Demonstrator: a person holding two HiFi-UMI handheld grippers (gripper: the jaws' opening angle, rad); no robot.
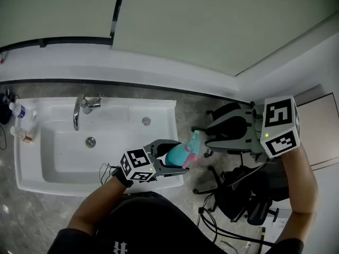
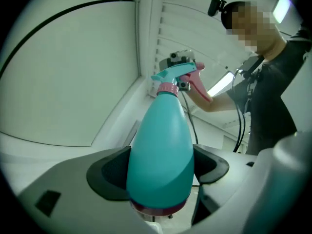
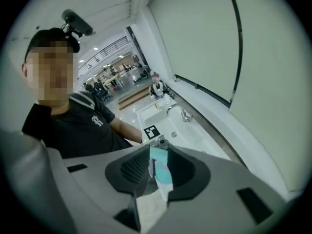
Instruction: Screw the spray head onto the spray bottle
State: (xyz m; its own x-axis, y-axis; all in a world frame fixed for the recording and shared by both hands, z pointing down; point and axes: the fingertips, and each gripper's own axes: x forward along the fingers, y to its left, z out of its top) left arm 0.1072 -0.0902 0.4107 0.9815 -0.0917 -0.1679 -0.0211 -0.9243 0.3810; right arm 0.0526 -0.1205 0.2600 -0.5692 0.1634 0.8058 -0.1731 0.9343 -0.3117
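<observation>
A teal spray bottle point(image 1: 176, 153) lies tilted between the jaws of my left gripper point(image 1: 172, 157), which is shut on its body just above the pink base. In the left gripper view the bottle point(image 2: 163, 145) fills the gap between the pads. The teal and pink spray head point(image 2: 178, 74) sits on the neck with its pink collar. My right gripper point(image 1: 209, 134) hovers just right of the spray head point(image 1: 194, 142), apart from it. In the right gripper view its jaws point(image 3: 157, 155) stand slightly open, and the bottle point(image 3: 161, 172) shows beyond them, not pressed.
A white sink point(image 1: 32, 157) with a chrome tap point(image 1: 79, 110) lies to the left, below the bottle. Small bottles point(image 1: 18, 112) stand at its left edge. Black office chair bases point(image 1: 233, 194) and cables crowd the floor under my right arm.
</observation>
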